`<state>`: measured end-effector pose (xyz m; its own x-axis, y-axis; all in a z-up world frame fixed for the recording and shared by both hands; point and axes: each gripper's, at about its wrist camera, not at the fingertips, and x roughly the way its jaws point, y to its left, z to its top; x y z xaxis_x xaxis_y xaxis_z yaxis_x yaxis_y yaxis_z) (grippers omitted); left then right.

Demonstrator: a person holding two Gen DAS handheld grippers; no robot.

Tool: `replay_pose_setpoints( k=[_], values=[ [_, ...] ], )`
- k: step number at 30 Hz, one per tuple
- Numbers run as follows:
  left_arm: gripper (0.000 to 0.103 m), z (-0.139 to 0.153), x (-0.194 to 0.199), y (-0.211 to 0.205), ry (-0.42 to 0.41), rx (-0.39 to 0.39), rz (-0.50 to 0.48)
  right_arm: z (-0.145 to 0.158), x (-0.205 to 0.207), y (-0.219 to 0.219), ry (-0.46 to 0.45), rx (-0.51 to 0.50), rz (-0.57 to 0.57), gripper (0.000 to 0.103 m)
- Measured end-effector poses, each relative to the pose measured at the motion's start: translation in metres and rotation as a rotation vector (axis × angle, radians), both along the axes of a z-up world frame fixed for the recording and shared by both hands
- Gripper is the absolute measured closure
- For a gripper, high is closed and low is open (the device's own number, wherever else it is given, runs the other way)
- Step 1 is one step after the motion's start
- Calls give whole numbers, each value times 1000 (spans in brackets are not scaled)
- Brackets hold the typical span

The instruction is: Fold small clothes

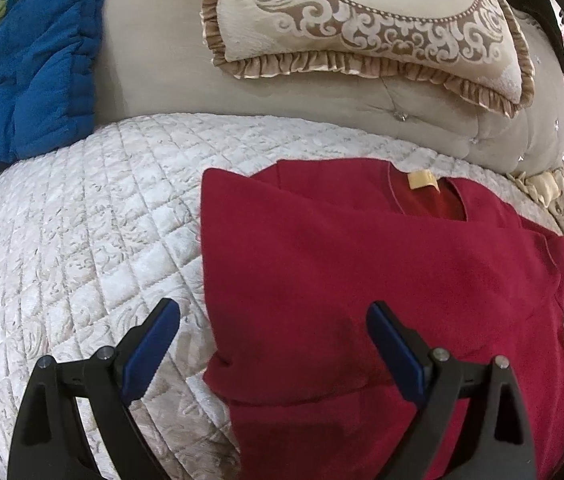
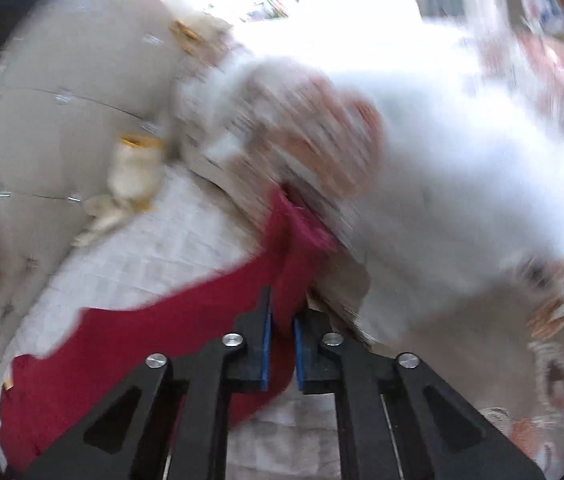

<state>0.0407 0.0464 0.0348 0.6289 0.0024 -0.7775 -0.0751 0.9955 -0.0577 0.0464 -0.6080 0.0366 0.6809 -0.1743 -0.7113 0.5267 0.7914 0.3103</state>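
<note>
A small red shirt (image 1: 362,280) lies on the white quilted cover (image 1: 82,220), its left side folded in and a yellow neck label (image 1: 423,180) at the far end. My left gripper (image 1: 273,320) hovers open above the shirt's near left edge, nothing between its blue pads. In the blurred right wrist view my right gripper (image 2: 282,312) is shut on the red shirt's sleeve (image 2: 294,248), a strip of red cloth pinched between the blue pads and running up beyond the fingertips. The rest of the shirt (image 2: 142,340) trails off to the lower left.
An ornate beige frilled cushion (image 1: 366,20) leans on the grey tufted sofa back (image 1: 154,60). A blue padded cloth (image 1: 38,68) lies at the far left. At the right, a floral armrest cover (image 2: 290,140) borders the seat.
</note>
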Motion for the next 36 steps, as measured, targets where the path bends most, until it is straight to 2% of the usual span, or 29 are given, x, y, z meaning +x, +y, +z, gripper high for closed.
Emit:
replay_pose_setpoints(
  k=[4, 8, 11, 13, 16, 18, 23, 25, 28, 29, 30, 31, 36],
  values=[
    [6, 6, -1, 5, -20, -15, 17, 55, 2, 44, -136, -33, 118, 103],
    [6, 12, -2, 14, -36, -49, 38, 105, 19, 134, -260, -24, 377, 103],
    [6, 15, -2, 21, -41, -57, 52, 121, 33, 213, -299, 0, 579, 103],
    [6, 17, -2, 25, -47, -60, 63, 121, 46, 260, -301, 29, 679, 103],
    [6, 19, -2, 33, -55, -66, 79, 105, 58, 332, -264, 78, 810, 103],
    [6, 20, -1, 38, -61, -68, 86, 87, 71, 373, -234, 101, 872, 103],
    [6, 21, 0, 45, -67, -79, 95, 41, 71, 455, -152, 143, 1014, 103],
    [6, 22, 2, 47, -68, -96, 95, 22, 71, 478, -119, 151, 1060, 103],
    [9, 23, 1, 49, -77, -90, 106, -9, 66, 507, -5, 186, 1164, 103],
    [9, 23, 1, 51, -79, -100, 99, -14, 63, 509, 21, 188, 1176, 98],
    [9, 24, 1, 52, -78, -113, 95, -15, 61, 508, 26, 179, 1182, 89],
    [9, 24, 1, 52, -78, -122, 94, -12, 58, 504, 16, 163, 1185, 87],
    [9, 28, -1, 48, -98, -132, 75, 25, 40, 446, -56, 56, 1123, 86]
  ],
)
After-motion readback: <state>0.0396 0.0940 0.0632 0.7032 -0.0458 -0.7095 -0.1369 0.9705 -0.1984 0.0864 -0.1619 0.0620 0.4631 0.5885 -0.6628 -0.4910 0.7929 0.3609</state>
